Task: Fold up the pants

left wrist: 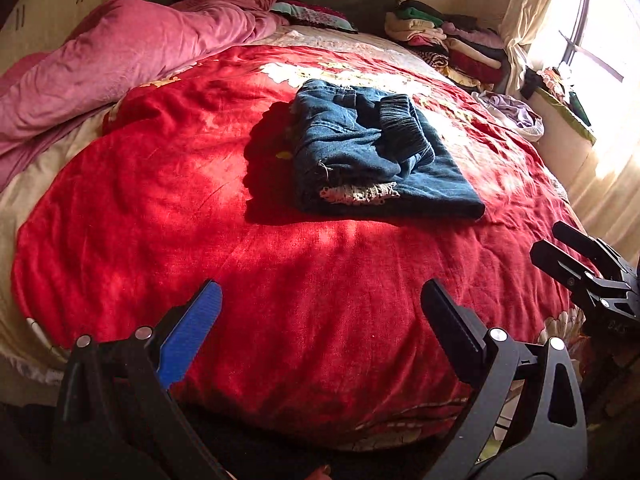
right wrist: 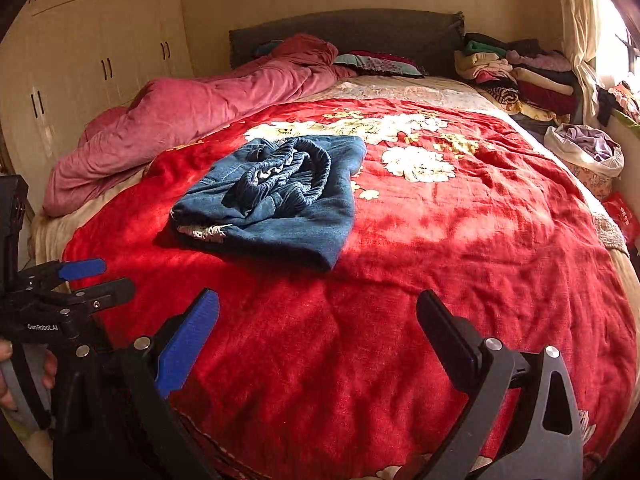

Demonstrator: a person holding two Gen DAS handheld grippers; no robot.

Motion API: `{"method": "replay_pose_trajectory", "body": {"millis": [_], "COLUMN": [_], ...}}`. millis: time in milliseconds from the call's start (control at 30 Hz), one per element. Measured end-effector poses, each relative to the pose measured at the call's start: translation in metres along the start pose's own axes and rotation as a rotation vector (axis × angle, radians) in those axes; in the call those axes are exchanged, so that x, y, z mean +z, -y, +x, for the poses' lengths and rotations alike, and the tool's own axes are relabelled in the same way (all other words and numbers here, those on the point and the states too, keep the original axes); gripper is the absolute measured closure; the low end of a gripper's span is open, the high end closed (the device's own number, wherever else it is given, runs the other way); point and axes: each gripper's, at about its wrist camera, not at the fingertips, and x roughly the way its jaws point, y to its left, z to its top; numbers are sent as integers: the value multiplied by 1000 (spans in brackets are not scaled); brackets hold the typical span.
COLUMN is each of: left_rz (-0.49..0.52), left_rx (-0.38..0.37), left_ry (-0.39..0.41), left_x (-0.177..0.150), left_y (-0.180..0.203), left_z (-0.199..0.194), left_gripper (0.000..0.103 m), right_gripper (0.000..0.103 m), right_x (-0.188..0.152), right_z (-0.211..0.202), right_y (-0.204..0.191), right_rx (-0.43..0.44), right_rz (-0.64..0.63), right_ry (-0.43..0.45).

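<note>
Left wrist view: the left gripper is wide open, nothing in it. It hangs over the red blanket near the foot of the bed. The pants, blue denim, lie in a folded bundle ahead at abt 12 o'clock, a bit to 1. They are well apart from the fingers. The bundle's long side runs away from the gripper, near end wide and flat, far end toward the pillows. A dark ribbed waistband sits bunched on top, and a pale lacy bit pokes out at the near edge. The right gripper shows at 3 o'clock, jaws apart, empty too.

Right wrist view: the right gripper is also wide open w/ nothing held. Here the pants sit at abt 11 o'clock, well apart again. The left gripper shows at 9 o'clock, and a hand grips its handle.

My guess: the fold looks mostly done but messy on top. Both grippers are abt the same way off, w/ the bundle lying between them. The left one faces it straighter, so it prob has the easier reach to the near edge.
</note>
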Motion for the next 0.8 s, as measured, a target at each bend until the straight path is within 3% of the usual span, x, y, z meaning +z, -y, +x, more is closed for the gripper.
{"method": "replay_pose_trajectory", "body": {"millis": [800], "left_rz": [-10], "left_rx": [11], "left_ry": [12], "left_x": [1], "left_y": [-6], "left_z": [-7], "left_gripper": [10], "right_gripper": [4], "right_x": [2], "right_z": [-3], "right_y": [-4], "right_rx": [-5], "right_rz": [-7], "right_ry": [10]}}
